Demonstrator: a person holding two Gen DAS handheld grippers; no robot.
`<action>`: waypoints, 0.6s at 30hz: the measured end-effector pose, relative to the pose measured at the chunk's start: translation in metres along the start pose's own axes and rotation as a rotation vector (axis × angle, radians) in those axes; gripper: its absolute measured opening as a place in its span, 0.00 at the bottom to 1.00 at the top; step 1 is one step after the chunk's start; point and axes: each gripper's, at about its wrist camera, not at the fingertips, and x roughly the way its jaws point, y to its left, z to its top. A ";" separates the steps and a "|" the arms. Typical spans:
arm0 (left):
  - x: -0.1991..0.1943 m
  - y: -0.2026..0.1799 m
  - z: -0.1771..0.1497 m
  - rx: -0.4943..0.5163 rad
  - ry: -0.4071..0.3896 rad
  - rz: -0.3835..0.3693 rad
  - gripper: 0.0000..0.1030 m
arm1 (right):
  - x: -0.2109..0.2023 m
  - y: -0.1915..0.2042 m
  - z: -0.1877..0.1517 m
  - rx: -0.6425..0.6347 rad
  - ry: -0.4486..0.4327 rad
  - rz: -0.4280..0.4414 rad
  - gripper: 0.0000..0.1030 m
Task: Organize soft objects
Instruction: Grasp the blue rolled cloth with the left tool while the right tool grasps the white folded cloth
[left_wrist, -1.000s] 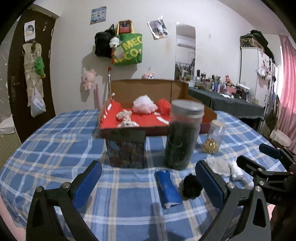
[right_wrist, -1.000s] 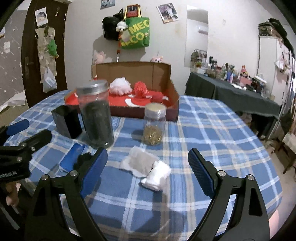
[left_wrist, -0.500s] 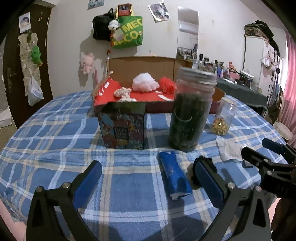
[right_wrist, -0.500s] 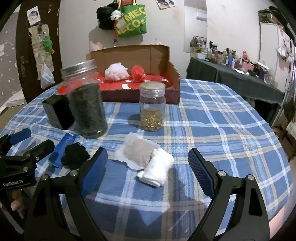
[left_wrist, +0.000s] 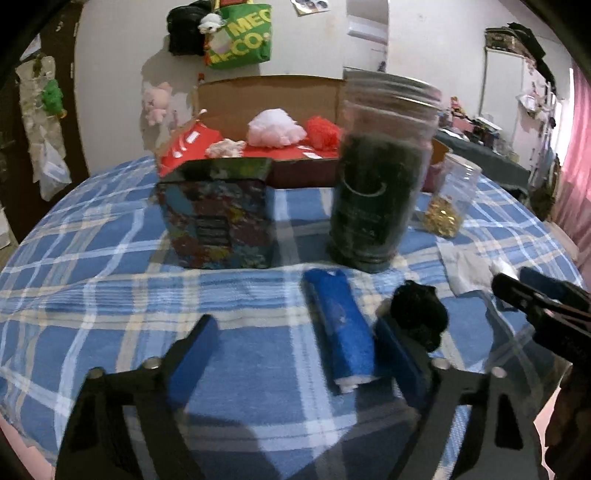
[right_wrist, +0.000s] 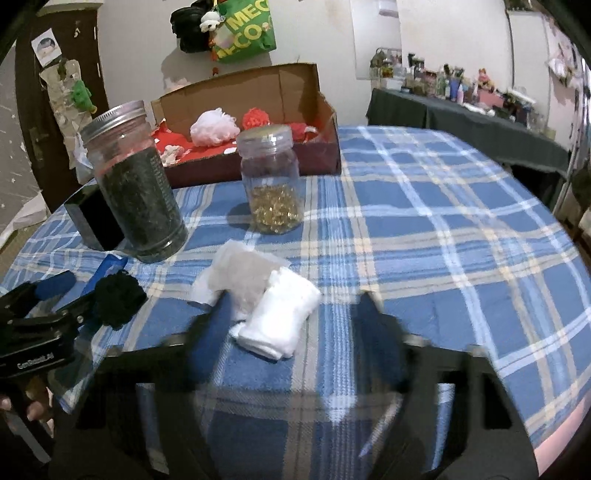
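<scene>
Two jars (left_wrist: 376, 170) and a printed tin (left_wrist: 218, 214) crowd mid-frame, box (right_wrist: 258, 92) behind. My left claw (left_wrist: 295, 350) has been closing, not gripping, around the blue roll (left_wrist: 341, 325); one black pompom (left_wrist: 419, 314) sits just right. My right claw (right_wrist: 295, 321), also closing, straddles the white roll (right_wrist: 280, 317), pads not pressing yet.
</scene>
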 end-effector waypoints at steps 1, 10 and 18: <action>-0.001 -0.002 0.000 0.011 -0.004 -0.008 0.64 | 0.000 -0.001 -0.001 0.006 -0.005 0.015 0.35; -0.009 -0.008 0.003 0.024 -0.010 -0.100 0.22 | -0.015 0.003 0.003 0.015 -0.047 0.102 0.17; -0.021 -0.006 0.008 0.021 -0.037 -0.118 0.22 | -0.023 0.021 0.008 -0.012 -0.069 0.161 0.17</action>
